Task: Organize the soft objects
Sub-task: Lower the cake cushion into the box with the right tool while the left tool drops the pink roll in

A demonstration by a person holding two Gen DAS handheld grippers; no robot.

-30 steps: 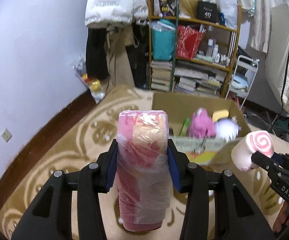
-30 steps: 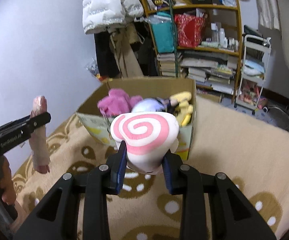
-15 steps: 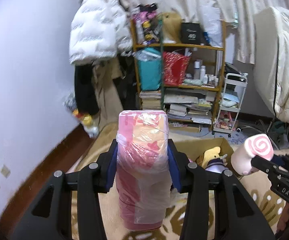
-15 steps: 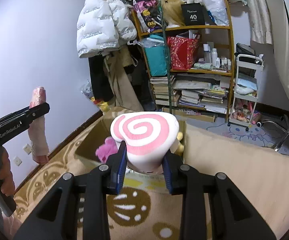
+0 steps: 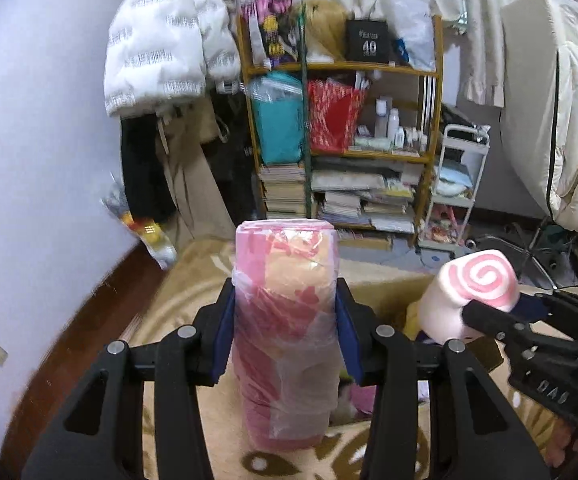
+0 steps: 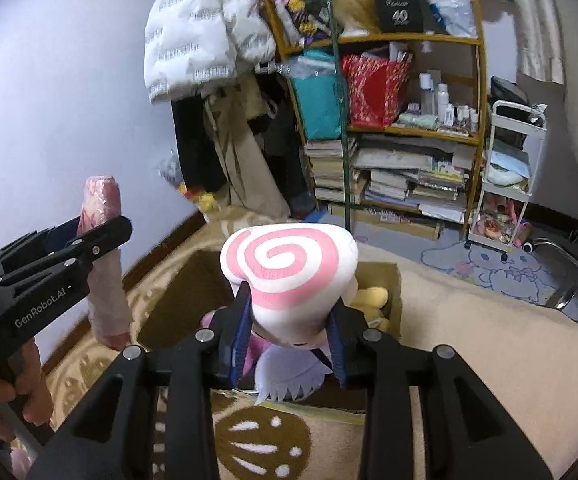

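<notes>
My left gripper (image 5: 285, 328) is shut on a pink soft roll wrapped in clear plastic (image 5: 285, 308), held upright above the carpet by the box's near left side. It also shows in the right wrist view (image 6: 103, 256). My right gripper (image 6: 289, 332) is shut on a white plush with a pink swirl (image 6: 285, 268), held above the open cardboard box (image 6: 393, 280). The plush also shows in the left wrist view (image 5: 469, 292). Inside the box lie a yellow plush (image 6: 373, 296) and a pale purple one (image 6: 289, 376).
A tan patterned carpet (image 6: 469, 344) covers the floor. A crowded wooden shelf (image 6: 409, 128) with books and bags stands at the back, next to a white trolley (image 6: 509, 176). Coats (image 6: 209, 32) hang at the back left. A white wall (image 5: 41, 160) runs along the left.
Both grippers have lifted and moved forward with their soft objects. The swirl plush has gone from before the box to above it. Both grips are unchanged.
</notes>
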